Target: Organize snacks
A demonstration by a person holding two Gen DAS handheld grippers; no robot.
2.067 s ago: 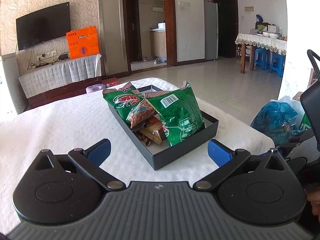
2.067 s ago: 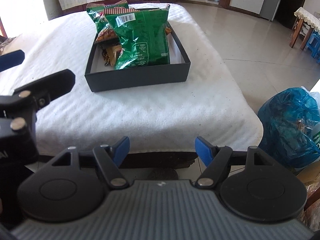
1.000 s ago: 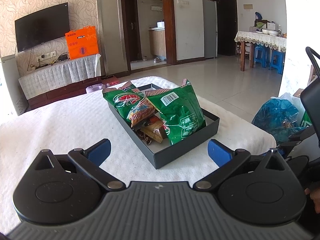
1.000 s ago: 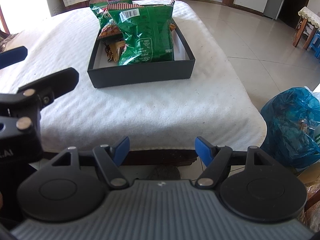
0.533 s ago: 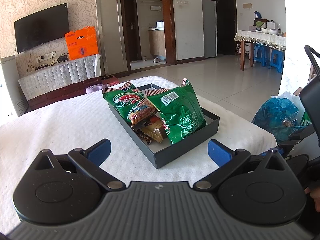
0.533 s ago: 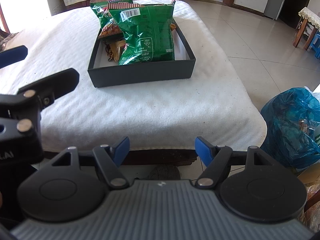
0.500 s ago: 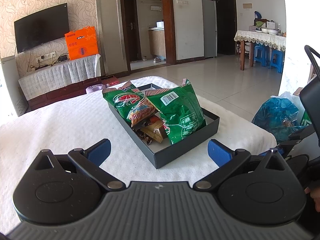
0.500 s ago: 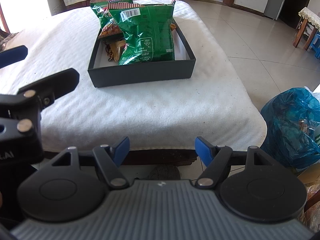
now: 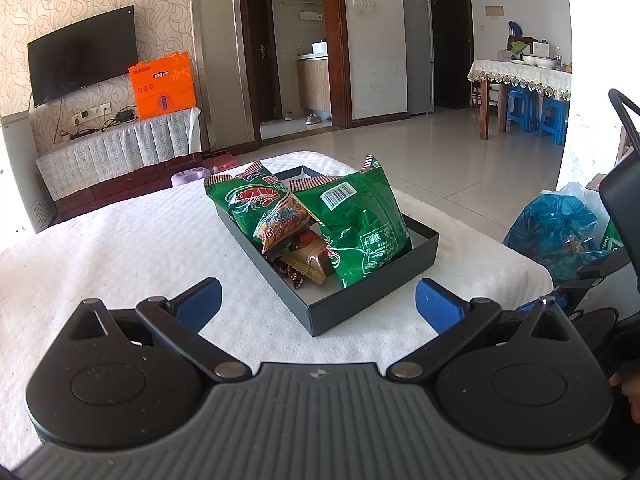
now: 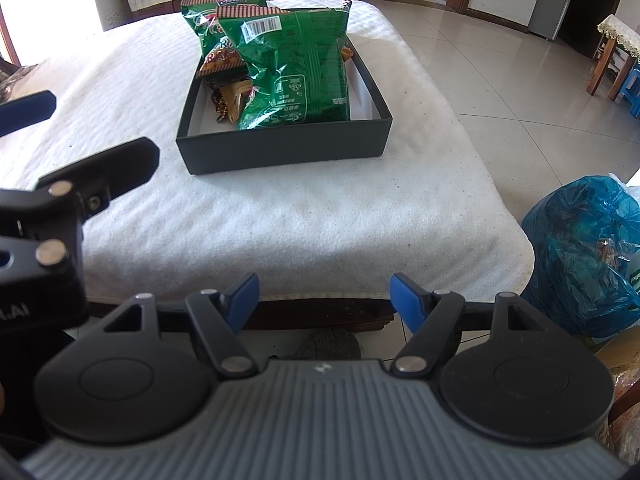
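Both the left claw [image 9: 318, 300] and right claw [image 10: 324, 294] stay spread and empty, nearer the black snack box [image 10: 284, 146] than before.

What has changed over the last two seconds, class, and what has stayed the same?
The right gripper has edged closer to the black box, which now looks larger and lower in its view. Nothing was gripped or released. Both grippers stay open, the left gripper barely shifts, and the green snack bags lie unmoved.

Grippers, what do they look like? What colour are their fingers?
Both the left gripper and the right gripper are black, with a ribbed grey top, two round discs, silver rivets and blue fingertip pads. A black cable curls near the right one.
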